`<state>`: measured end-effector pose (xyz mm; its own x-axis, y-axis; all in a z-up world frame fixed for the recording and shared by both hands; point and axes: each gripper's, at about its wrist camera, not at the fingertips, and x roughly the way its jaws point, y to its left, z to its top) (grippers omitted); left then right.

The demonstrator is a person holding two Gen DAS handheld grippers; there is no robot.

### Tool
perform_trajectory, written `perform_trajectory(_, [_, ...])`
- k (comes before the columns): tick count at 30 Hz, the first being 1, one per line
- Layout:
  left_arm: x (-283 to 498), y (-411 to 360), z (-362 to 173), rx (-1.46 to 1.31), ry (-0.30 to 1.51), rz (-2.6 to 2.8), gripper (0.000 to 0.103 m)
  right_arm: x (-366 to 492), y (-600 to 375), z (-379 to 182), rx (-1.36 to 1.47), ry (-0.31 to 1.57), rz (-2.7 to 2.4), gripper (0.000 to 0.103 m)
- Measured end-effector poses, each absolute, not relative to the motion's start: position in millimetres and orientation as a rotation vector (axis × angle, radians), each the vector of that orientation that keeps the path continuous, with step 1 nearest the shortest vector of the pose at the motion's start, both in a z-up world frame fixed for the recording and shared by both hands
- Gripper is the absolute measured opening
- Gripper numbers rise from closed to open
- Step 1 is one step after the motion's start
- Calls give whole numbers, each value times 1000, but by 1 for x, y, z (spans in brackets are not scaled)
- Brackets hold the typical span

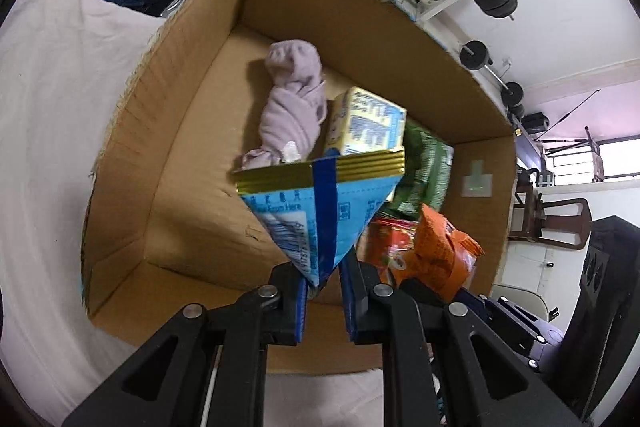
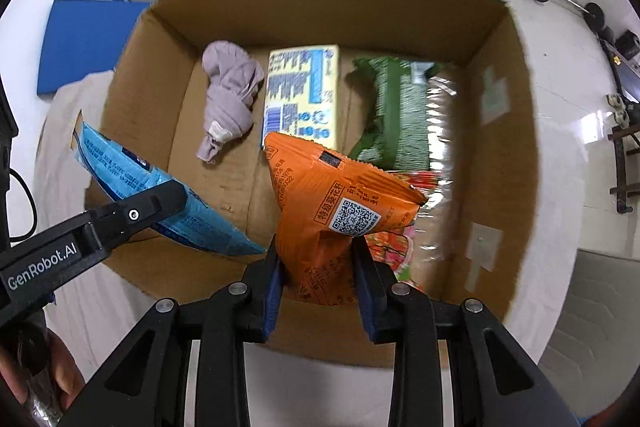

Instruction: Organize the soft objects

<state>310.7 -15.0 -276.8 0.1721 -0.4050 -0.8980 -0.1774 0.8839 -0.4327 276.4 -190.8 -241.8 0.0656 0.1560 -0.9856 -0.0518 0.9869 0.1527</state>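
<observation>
Progress appears well advanced. The cardboard box (image 2: 508,131) already holds a knotted lilac cloth (image 2: 228,99), a yellow-and-blue pack (image 2: 304,87), a green packet (image 2: 396,115) and a red-patterned packet (image 2: 390,247) against the right-hand wall. Two items are not yet deposited. The blue snack bag (image 1: 316,211) is pinched at one corner by the left hand-held gripper (image 1: 324,283), whose jaws are pressed together on it; the bag hangs above the box interior, clear of the floor. The orange snack bag (image 2: 332,211) is clamped at its lower end by the right hand-held gripper (image 2: 318,267), likewise over the box, above the near right contents. Both tools are angled steeply downward into the opening, the right nearly vertical, the left tilted. A hand (image 2: 44,375) shows at the lower left of the right wrist view. Remaining, in my judgement: release of both bags inside.
</observation>
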Motion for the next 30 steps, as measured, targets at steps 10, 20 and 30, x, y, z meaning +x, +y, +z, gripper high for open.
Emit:
perform_trajectory(10, [320,-10,-292,-465,1436,-159,14,285,-171,-282,59,1566,202,34])
perform_trajectory(20, [325,3,-283,-426,1470,-89,24,292,-175,-288,74,1574,186,44])
perform_trajectory(30, [317,-5,-239,-216,1361,-60,79,286,-196,-261,74,1524,128,60])
